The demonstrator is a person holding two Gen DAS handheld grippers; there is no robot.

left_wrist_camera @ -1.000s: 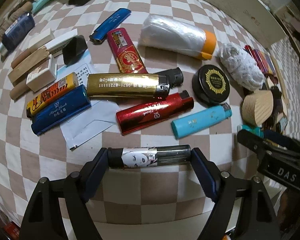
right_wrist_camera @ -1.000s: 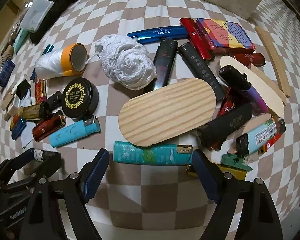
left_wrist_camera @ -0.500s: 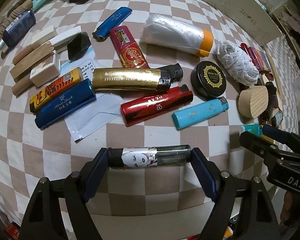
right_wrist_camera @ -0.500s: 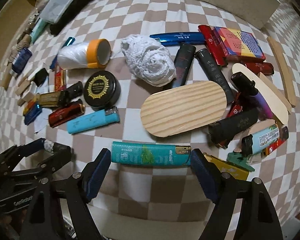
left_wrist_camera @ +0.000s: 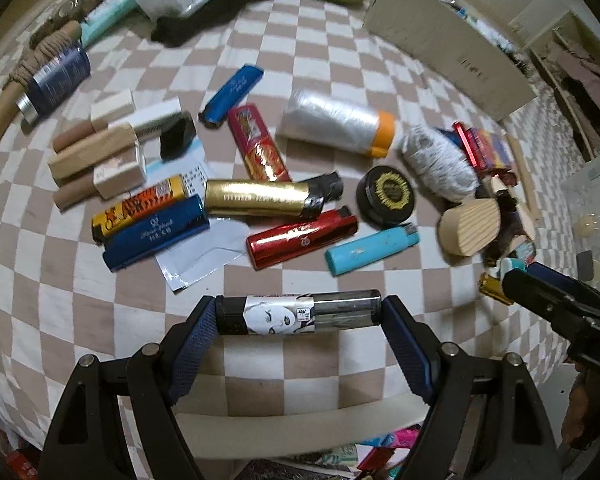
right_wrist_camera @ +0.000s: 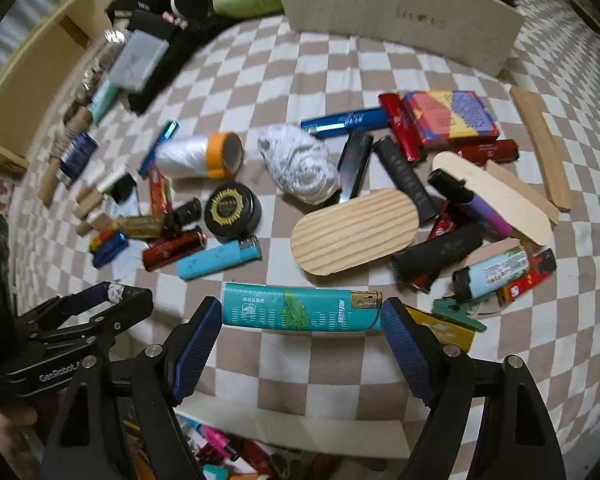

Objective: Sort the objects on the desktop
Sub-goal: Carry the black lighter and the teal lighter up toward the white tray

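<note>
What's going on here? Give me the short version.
A person is sorting lighters and odds and ends on a checkered cloth. The left hand-held gripper is clamped on a clear lighter with a face label; the right hand-held gripper is clamped on a teal lighter. Both are held above the cloth at its near edge. Many lighters, a wooden board and a black tin lie unsorted.

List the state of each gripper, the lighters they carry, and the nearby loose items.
Left gripper: shut on the face-label lighter.
Face-label lighter: held crosswise, lifted off the cloth.
Right gripper: shut on the teal lighter.
Teal lighter: held crosswise, lifted.
Black tin: lid on, lying flat.
Wooden oval: flat, resting partly on dark lighters.
Light blue lighter: lying loose.
</note>
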